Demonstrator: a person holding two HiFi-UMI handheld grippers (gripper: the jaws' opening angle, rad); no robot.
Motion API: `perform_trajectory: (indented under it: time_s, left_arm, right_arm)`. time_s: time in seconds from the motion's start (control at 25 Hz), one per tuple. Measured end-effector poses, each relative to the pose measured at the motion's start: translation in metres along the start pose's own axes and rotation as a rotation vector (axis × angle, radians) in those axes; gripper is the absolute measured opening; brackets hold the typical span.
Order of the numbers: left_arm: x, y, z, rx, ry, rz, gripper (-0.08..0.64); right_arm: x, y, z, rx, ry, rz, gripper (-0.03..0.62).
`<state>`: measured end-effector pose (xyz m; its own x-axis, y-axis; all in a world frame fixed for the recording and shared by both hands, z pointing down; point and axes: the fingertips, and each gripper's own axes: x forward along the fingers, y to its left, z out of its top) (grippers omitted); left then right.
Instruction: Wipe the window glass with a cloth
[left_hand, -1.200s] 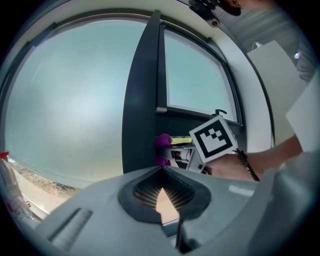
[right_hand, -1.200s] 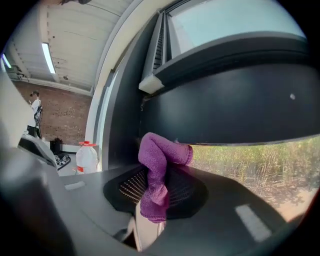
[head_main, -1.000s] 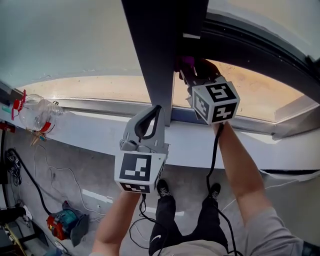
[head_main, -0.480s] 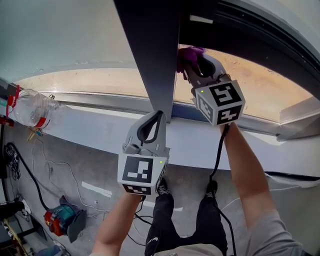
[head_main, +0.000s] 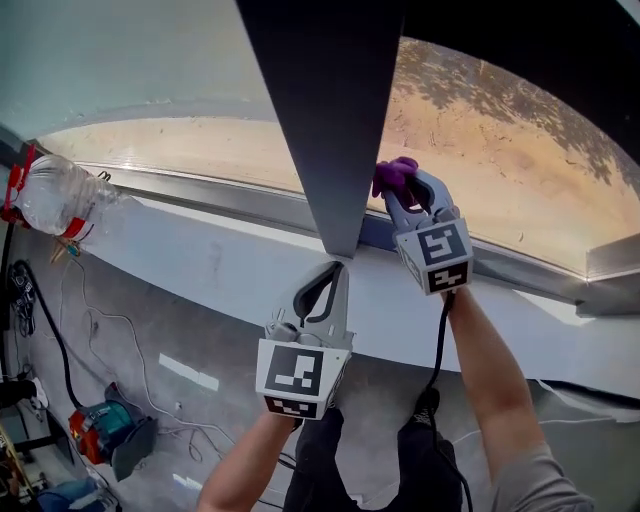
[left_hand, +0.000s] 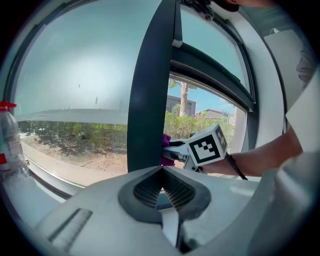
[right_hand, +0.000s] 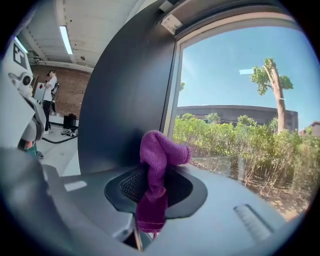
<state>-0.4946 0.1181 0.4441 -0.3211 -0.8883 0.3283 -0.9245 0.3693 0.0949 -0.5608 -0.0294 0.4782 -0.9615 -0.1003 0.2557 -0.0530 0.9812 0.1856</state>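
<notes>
Far left, a clear plastic bottle (head_main: 45, 200) with red bands sat on the white sill (head_main: 230, 262), well apart from the work and out of the wiping path. Your left gripper (head_main: 333, 272) hovered near the sill, just below the foot of the dark frame post (head_main: 320, 120). Its fingers were pressed together at the tips with nothing between them, so it read as parked, likely kept low so it didn't block the pane. Right of the post, your right gripper (head_main: 405, 190) was up at the bottom left corner of the right-hand window glass (head_main: 500, 150), fingers pinching the purple cloth (head_main: 393, 176). In the right gripper view the cloth (right_hand: 157, 165) ran down between the pads and bulged out past the tips as a rolled wad, probably held that way so fabric, not plastic, meets the glass (right_hand: 240, 100). The wad pointed at the seam where the post (right_hand: 125, 100) meets the pane, just beside it; actual contact with the glass couldn't be told. Judged as working the lower edge next to the post, with most of the pane to the right left to cover.
</notes>
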Motion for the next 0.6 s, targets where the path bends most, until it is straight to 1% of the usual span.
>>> perform_trajectory:
  time_s: [0.12, 0.24, 0.32, 0.4, 0.48, 0.6]
  left_arm:
    - [0.009, 0.005, -0.038, -0.023, 0.015, 0.016, 0.000]
    - [0.022, 0.007, -0.074, -0.038, 0.023, 0.020, 0.000]
    - [0.028, 0.010, -0.094, -0.057, 0.027, 0.026, 0.000]
    - [0.030, 0.013, -0.113, -0.086, 0.040, 0.031, 0.000]
    - [0.031, 0.014, -0.132, -0.106, 0.060, 0.034, 0.000]
    - [0.034, 0.014, -0.150, -0.115, 0.071, 0.042, 0.000]
  right_arm:
    - [0.017, 0.013, -0.049, -0.038, 0.030, 0.034, 0.104]
    - [0.032, 0.025, -0.096, -0.045, 0.074, 0.056, 0.103]
    - [0.042, 0.031, -0.131, -0.041, 0.126, 0.057, 0.103]
    - [0.050, 0.035, -0.161, -0.055, 0.189, 0.057, 0.103]
    - [0.054, 0.039, -0.183, -0.105, 0.247, 0.064, 0.103]
    - [0.060, 0.043, -0.203, -0.189, 0.311, 0.087, 0.103]
